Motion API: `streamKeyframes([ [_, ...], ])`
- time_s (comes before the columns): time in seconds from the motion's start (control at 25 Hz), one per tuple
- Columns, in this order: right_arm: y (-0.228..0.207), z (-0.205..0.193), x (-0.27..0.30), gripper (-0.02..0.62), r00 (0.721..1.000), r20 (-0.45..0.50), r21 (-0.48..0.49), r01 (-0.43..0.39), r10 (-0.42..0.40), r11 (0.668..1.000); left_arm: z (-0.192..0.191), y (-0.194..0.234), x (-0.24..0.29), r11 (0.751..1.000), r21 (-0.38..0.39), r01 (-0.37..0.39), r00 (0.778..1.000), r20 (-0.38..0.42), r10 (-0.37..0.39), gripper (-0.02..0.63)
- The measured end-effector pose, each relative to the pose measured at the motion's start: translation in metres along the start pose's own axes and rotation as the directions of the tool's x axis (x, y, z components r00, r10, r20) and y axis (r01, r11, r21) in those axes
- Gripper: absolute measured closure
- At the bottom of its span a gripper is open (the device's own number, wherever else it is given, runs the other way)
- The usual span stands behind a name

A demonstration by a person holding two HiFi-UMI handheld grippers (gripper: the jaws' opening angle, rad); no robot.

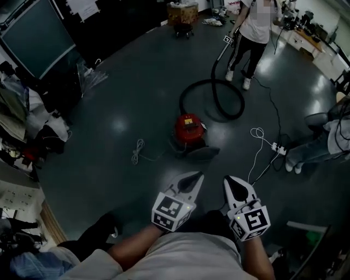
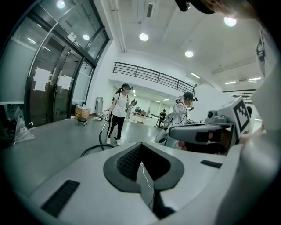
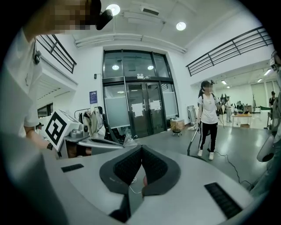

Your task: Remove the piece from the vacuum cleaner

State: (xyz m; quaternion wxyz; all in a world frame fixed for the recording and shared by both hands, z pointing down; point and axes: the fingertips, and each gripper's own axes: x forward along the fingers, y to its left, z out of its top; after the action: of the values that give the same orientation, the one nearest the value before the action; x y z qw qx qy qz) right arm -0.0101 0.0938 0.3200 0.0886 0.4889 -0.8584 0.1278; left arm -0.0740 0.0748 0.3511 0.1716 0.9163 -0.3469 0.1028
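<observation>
The left gripper (image 1: 192, 180) and right gripper (image 1: 234, 185) are both clenched on nothing, side by side near the body. The red vacuum cleaner (image 1: 190, 130) sits on the floor (image 1: 120, 126) beyond them. Its black hose (image 1: 214, 90) loops to a standing person (image 1: 254, 33) at the far right.

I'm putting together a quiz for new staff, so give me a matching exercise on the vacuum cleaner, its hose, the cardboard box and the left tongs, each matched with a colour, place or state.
Column one:
1 vacuum cleaner
2 hose
3 cardboard box
4 left tongs

Column two:
A shut, nothing held
B red
C brown, farthest away
D black, lying in a loop

Pairs: 1-B, 2-D, 3-C, 4-A
</observation>
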Motion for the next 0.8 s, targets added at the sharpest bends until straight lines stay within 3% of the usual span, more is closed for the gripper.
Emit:
streamKeyframes([
  [0.4,-0.033,-0.015,0.049,0.58,0.998,-0.048,0.011,-0.031,0.031,0.999,-0.009,0.038,0.043,1.0,0.008,-0.006,0.999,-0.045,0.006,0.6],
  [0.68,-0.103,-0.033,0.106,0.579,0.993,-0.097,-0.01,-0.072,0.07,0.997,-0.011,0.076,0.118,0.999,0.034,-0.032,0.998,-0.062,0.034,0.601],
  [0.8,-0.142,-0.056,0.146,0.578,0.984,-0.144,-0.038,-0.113,0.107,0.993,-0.033,0.107,0.159,0.998,0.05,-0.043,0.994,-0.094,0.048,0.6],
])
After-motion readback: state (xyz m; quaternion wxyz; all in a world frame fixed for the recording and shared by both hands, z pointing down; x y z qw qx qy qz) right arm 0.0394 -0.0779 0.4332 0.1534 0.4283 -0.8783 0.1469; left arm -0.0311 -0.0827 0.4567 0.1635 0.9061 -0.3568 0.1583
